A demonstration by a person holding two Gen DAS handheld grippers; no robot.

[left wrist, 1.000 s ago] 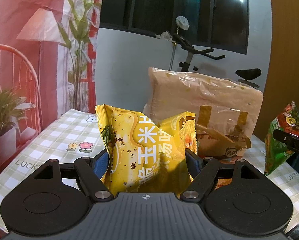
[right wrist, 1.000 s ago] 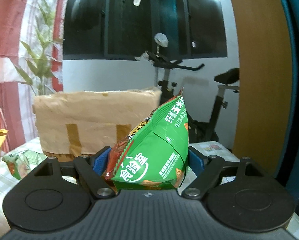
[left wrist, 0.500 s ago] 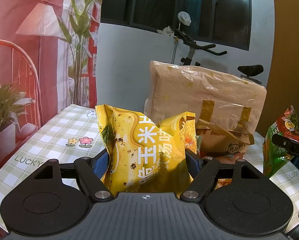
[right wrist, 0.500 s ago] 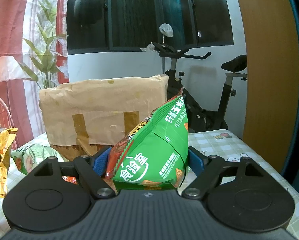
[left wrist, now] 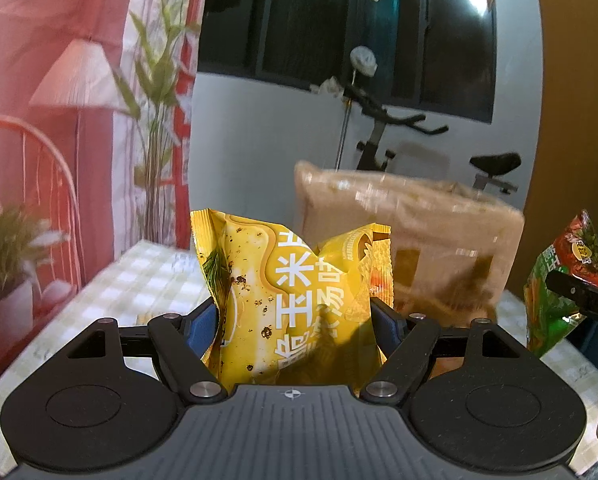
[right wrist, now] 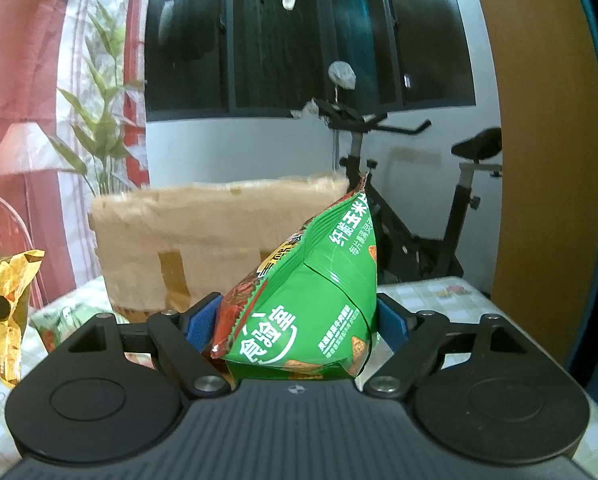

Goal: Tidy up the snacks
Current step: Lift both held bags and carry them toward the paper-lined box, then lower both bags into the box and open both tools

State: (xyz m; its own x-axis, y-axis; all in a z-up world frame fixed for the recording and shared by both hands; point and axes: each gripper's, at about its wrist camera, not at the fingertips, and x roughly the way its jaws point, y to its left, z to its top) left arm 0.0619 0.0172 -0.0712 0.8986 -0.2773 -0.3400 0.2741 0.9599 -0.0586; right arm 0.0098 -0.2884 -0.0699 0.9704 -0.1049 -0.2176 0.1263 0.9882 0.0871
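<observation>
My left gripper [left wrist: 295, 320] pinches the yellow snack bag [left wrist: 287, 304] at its lower sides, above the table [left wrist: 139, 280]; my right gripper [right wrist: 295, 320] pinches the green snack bag [right wrist: 311, 300] likewise. Both look light, puffy and crushable, so I judge a gentle squeeze best.

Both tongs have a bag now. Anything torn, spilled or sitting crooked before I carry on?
Nothing torn or spilled. The yellow snack bag sits upright in the left tongs. The green snack bag in the right tongs leans, its peak tipped right. The paper bag behind is blurred.

A checked-cloth table [left wrist: 147, 276] carries a taped paper bag [left wrist: 411, 240].
</observation>
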